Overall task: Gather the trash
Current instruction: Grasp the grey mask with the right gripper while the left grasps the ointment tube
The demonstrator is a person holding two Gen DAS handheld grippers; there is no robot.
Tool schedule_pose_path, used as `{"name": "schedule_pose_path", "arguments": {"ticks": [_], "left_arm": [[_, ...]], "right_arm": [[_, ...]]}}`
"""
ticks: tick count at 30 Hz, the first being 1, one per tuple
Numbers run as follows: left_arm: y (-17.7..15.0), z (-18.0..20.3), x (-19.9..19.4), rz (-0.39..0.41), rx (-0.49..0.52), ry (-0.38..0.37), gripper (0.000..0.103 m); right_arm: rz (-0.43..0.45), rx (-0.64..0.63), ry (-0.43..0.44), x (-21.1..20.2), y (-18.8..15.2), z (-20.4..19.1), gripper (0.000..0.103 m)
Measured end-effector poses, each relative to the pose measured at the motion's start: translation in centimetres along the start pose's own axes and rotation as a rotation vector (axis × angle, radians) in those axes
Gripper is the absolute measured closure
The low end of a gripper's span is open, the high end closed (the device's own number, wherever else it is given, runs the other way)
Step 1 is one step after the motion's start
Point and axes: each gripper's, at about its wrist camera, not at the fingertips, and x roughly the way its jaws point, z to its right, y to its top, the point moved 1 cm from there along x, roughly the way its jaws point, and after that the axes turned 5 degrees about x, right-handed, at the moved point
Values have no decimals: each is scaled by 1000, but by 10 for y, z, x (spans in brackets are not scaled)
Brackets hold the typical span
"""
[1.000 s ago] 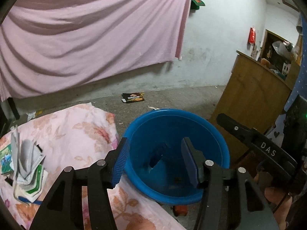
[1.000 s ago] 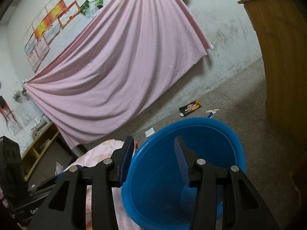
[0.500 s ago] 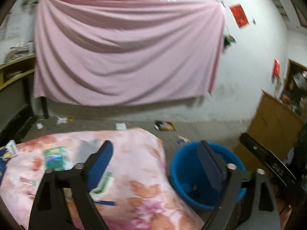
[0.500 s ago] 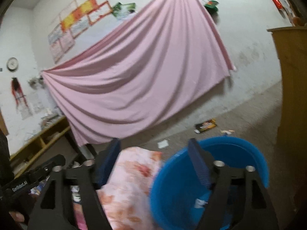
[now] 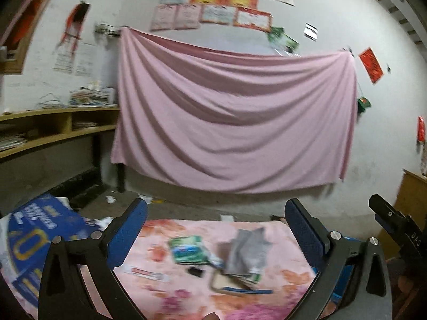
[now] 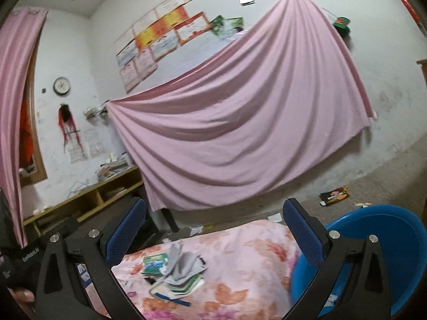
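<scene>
Trash (image 5: 241, 253) is lying heaped mid-table on the floral cloth (image 5: 170, 290), ahead of and below the left gripper (image 5: 216, 233), nearer it than the right gripper (image 6: 213, 233), both gaping empty, bucket (image 6: 395, 250) waiting beside the table's right edge.

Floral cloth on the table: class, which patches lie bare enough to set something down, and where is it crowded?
On the floral cloth, bare room lies between the gray pouch pile and the blue basin, and along the far edge. It is crowded around that pile, the green packet, and the small tube nearer the left.
</scene>
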Motion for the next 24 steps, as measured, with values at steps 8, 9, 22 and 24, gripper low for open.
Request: {"name": "schedule_pose_path", "arguments": {"ticks": [8, 9, 22, 24], "left_arm": [[-21, -38, -6, -28, 3, 78, 2], [-25, -41, -6, -40, 7, 83, 2], [-89, -57, 54, -378, 96, 103, 2], [-96, -63, 69, -440, 73, 98, 2]], "right_arm": [[-75, -84, 19, 28, -21, -35, 0], [-87, -97, 18, 32, -25, -39, 0], [-333, -173, -20, 96, -61, -56, 0], [-374, -175, -25, 105, -66, -57, 0]]}}
